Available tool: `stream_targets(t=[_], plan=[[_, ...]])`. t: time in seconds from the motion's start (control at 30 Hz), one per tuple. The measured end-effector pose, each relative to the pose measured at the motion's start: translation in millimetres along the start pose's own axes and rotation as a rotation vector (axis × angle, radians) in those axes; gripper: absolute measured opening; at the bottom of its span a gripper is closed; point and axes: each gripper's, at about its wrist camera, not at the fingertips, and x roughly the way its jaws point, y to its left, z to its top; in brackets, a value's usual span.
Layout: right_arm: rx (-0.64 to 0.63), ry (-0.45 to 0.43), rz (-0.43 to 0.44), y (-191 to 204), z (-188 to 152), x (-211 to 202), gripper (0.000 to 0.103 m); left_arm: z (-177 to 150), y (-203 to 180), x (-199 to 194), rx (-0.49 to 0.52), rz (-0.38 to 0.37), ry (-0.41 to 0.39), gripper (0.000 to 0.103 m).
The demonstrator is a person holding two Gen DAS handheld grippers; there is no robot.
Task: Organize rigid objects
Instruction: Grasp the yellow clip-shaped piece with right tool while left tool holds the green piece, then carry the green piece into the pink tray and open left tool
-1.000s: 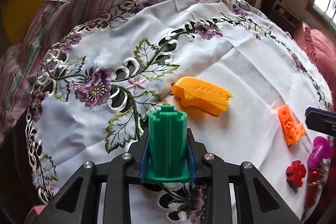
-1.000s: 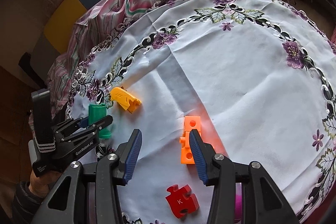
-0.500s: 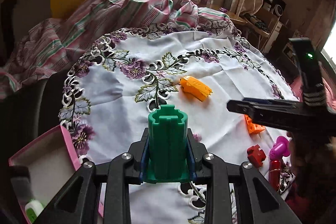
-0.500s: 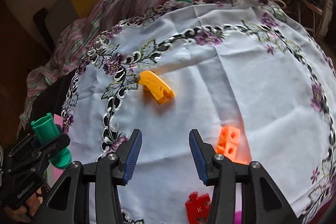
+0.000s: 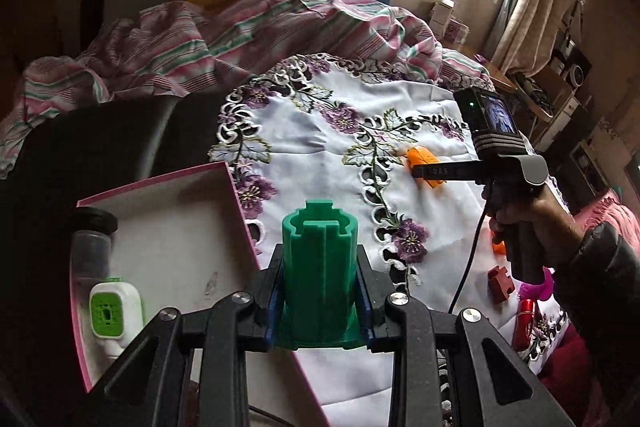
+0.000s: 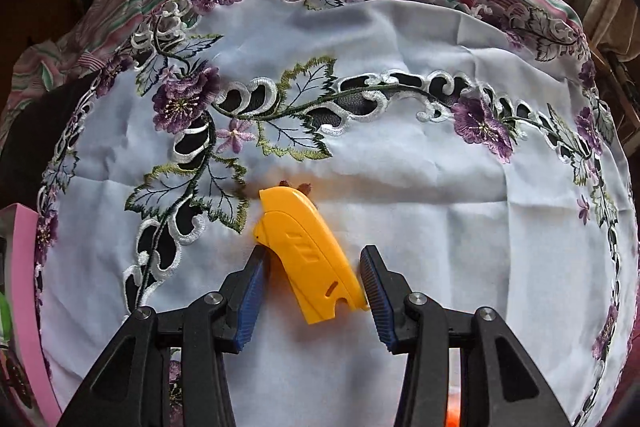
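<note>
Status: two things changed in the last second. My left gripper has swung off the embroidered tablecloth and now hangs near the right-hand rim of the pink-edged box at the near left; a second ago that box was not in its view at all. Its jaws are clamped on the green slotted cylinder, upright between the pads, same hold as before.

My right gripper has left the orange block it was straddling and now brackets the yellow plastic piece, which lies on the cloth near the middle, just right of the embroidered leaves. Those jaws are closing: left pad looks to be touching the piece's near-left edge, right pad just beside its near end with a sliver of gap. Not a firm grip yet, I'd say.

Box already holds a dark-capped clear jar and a white-and-green gadget, both against the left wall; the middle floor is bare.

My read: green cylinder is close to drop-off, yellow piece is next in line. Risk: the yellow piece sits skewed between my pads, so it may twist as they close. Red puzzle piece and the pink and red items near the right edge are still out on the cloth.
</note>
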Motion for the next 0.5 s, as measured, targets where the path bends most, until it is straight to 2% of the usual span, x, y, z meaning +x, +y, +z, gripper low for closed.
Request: stream_targets(t=[0.03,0.2,0.5], plan=[[-0.004,-0.003,0.007,1.7,-1.2,-1.5,0.026,-2.3,3.6,-3.9,-0.006,0.017,-0.011,0.03],[-0.038,0.015,-0.001,12.6,-20.5,-18.2,0.026,-12.4,16.5,-16.8,-0.021,0.084,-0.044,0.03],[-0.101,0.054,0.102,48.1,-86.8,-61.9,0.026,-41.9,32.1,-36.3,-0.042,0.152,-0.066,0.031]])
